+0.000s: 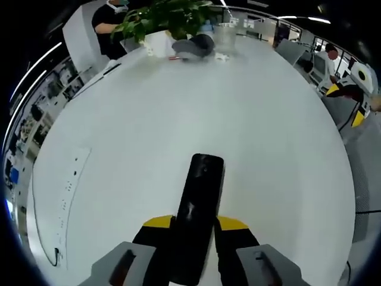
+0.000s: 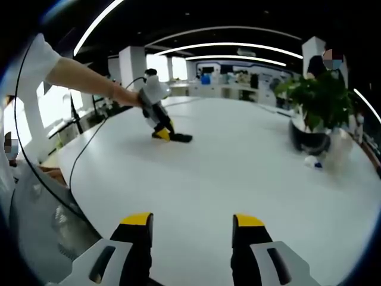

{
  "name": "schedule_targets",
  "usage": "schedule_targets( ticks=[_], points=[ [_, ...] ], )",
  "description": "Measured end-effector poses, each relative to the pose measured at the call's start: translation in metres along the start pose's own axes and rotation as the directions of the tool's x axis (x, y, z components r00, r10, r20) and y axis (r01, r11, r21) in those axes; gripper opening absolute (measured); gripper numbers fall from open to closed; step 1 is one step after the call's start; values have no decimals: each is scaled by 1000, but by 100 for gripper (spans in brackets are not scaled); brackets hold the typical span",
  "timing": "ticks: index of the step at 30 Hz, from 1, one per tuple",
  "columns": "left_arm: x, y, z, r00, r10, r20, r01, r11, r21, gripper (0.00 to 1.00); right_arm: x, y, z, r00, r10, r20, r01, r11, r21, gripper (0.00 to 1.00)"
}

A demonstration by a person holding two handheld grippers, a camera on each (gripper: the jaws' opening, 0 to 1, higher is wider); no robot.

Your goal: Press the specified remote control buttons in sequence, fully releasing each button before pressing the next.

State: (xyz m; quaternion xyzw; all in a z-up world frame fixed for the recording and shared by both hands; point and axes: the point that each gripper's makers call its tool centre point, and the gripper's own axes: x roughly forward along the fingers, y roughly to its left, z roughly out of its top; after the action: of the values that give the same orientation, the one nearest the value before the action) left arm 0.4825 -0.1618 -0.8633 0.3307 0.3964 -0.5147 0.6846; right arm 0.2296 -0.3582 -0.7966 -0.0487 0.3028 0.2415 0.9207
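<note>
In the left gripper view, the left claw (image 1: pixel 193 229) is closed on a black remote control (image 1: pixel 199 208), which lies lengthwise between the two yellow-tipped jaws and points away over the white tabletop (image 1: pixel 149 137). The near end of the remote is cut off by the bottom of the picture, and its buttons are too dark to make out. In the right gripper view, the right claw (image 2: pixel 192 229) hangs over the near edge of the same tabletop with its jaws wide apart and nothing between them. Farther in that view, the left claw (image 2: pixel 164 132) shows small at the end of a person's arm (image 2: pixel 89 80); the remote (image 2: pixel 178 137) is a thin dark bar at its tip, low to the tabletop, though I cannot tell if it touches the surface. At the far end stands a potted plant (image 2: pixel 315 104) in a dark pot, and small objects beside it are too blurred to name. Behind the tabletop a person (image 1: pixel 110 21) sits, partly hidden by the leaves.
</note>
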Motion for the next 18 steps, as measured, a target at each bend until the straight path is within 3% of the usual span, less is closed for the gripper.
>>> schedule_targets(
  ticks=[7, 18],
  points=[
    [-1, -11, -2, 999, -26, 22, 27, 998, -52, 24, 0, 1, 0, 1000, 6, -1, -6, 1000, -4, 50],
    [-3, -29, -3, 998, -55, 38, 56, 998, -29, 24, 0, 2, 0, 1000, 11, -1, -11, 1000, -10, 49]
  ],
)
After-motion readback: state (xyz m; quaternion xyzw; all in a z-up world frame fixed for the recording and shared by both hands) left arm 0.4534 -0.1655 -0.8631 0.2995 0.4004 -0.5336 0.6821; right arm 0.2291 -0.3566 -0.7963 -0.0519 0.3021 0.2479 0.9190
